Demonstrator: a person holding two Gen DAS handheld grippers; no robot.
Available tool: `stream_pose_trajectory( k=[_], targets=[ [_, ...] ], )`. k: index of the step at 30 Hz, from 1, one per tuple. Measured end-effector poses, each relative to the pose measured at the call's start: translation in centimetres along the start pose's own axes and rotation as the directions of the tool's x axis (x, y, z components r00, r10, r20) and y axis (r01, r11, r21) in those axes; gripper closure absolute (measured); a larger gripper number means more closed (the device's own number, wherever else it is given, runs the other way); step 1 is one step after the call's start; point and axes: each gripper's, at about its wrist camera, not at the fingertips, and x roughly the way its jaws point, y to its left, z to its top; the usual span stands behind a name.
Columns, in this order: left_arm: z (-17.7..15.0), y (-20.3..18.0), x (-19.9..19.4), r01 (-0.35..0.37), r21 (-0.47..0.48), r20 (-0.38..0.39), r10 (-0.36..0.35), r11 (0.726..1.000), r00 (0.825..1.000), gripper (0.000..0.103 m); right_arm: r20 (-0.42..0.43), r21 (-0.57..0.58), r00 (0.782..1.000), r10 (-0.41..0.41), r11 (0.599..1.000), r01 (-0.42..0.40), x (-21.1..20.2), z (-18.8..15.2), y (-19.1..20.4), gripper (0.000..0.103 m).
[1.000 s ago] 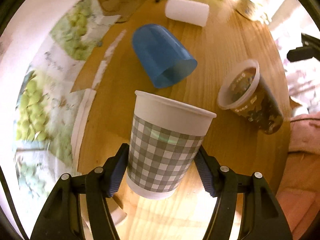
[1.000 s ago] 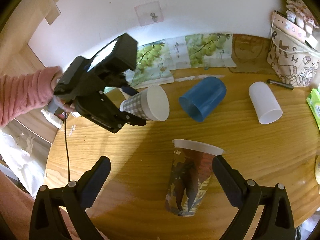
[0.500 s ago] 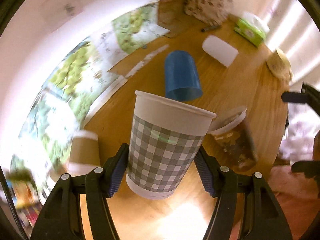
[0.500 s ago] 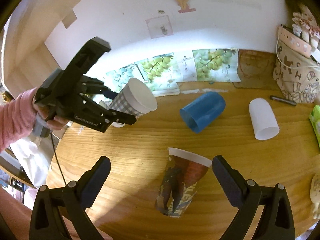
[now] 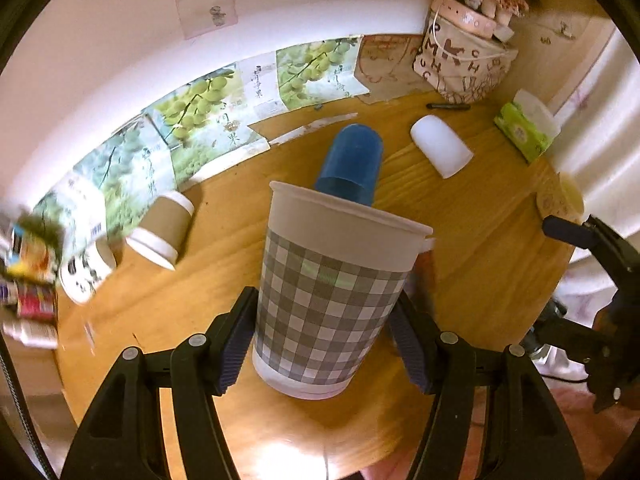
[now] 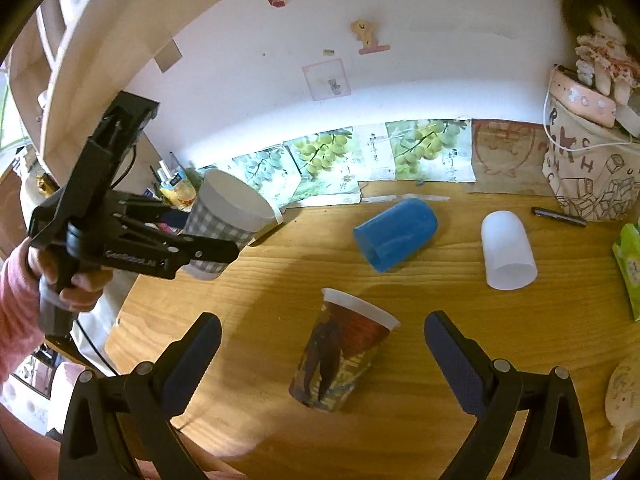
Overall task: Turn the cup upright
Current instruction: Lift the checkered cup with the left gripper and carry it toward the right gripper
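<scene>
- round wooden table (image 6: pixel 460 360) fills the lower half of both views; grape posters (image 6: pixel 424 148) line the wall at its far edge, 12 o'clock
- patterned fabric bag (image 6: pixel 588 176) at 2 o'clock on the table, doll on top
- left gripper (image 5: pixel 324 332) clamped on the checked paper cup (image 5: pixel 332 300), blue pads pressed on both sides of its lower half; cup is held off the table, mouth up, tipped a little; in the right wrist view the same gripper (image 6: pixel 200 240) and cup (image 6: pixel 228 216) sit at 9 o'clock, over the table's left edge
- right gripper (image 6: pixel 322 344) spread wide, gripping nothing, fingers either side of but clear of the printed cup (image 6: pixel 340 352), which stands mouth up, leaning, at 6 o'clock
- blue cup (image 6: pixel 396 232) on its side near centre, mouth toward 7 o'clock
- white cup (image 6: pixel 506 250) on its side at 3 o'clock, well apart from blue one
- brown sleeved cup (image 5: pixel 162 228) on its side at 9 o'clock in left wrist view
- green tissue pack (image 5: pixel 524 132) at 2 o'clock
- black pen (image 6: pixel 558 216) just beside the bag
</scene>
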Motion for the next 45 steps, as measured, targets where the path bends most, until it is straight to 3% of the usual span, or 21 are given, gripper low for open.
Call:
stream_pose_trajectory(
  k=[7,13,21,29,33,42,45],
  targets=[
    [-2.5,-2.7,-1.2,0.047,-0.139,0.034,-0.043,0.989,0.998,0.035,0.006,0.003,1.000,-0.008,1.000,0.008,-2.3,-1.6,-1.8,0.001],
    [-4.9,-3.8,-1.3,0.089,-0.251,0.062,-0.075,0.964,0.995,0.035,0.002,0.050,1.000,-0.005,0.999,0.005,-3.7,-3.0,-3.6,0.001],
    [-9.4,-3.8,0.3,0.122,-0.405,0.058,-0.107,0.906,0.993,0.035,-0.028,0.113,0.999,0.014,0.994,-0.011,-4.4,-4.5,-5.2,0.001],
    [-13.9,-3.4,3.9,0.108,-0.526,-0.011,-0.134,0.844,0.991,0.035,-0.080,0.143,0.995,0.052,0.989,-0.040,-3.8,-5.7,-5.3,0.001],
    [-15.1,-3.2,5.1,0.111,-0.563,-0.017,-0.146,0.819,0.989,0.035,-0.109,0.133,0.992,0.064,0.990,-0.049,-3.0,-6.1,-5.0,0.001],
    [-15.9,-3.0,6.9,0.117,-0.597,-0.033,-0.170,0.794,0.985,0.034,-0.171,0.098,0.982,0.076,0.993,-0.060,-1.5,-6.9,-4.1,0.001],
    [-16.2,-2.8,7.5,0.139,-0.623,-0.024,-0.196,0.770,0.980,0.034,-0.184,0.091,0.980,0.080,0.994,-0.064,-1.2,-7.1,-3.9,0.001]
  ],
)
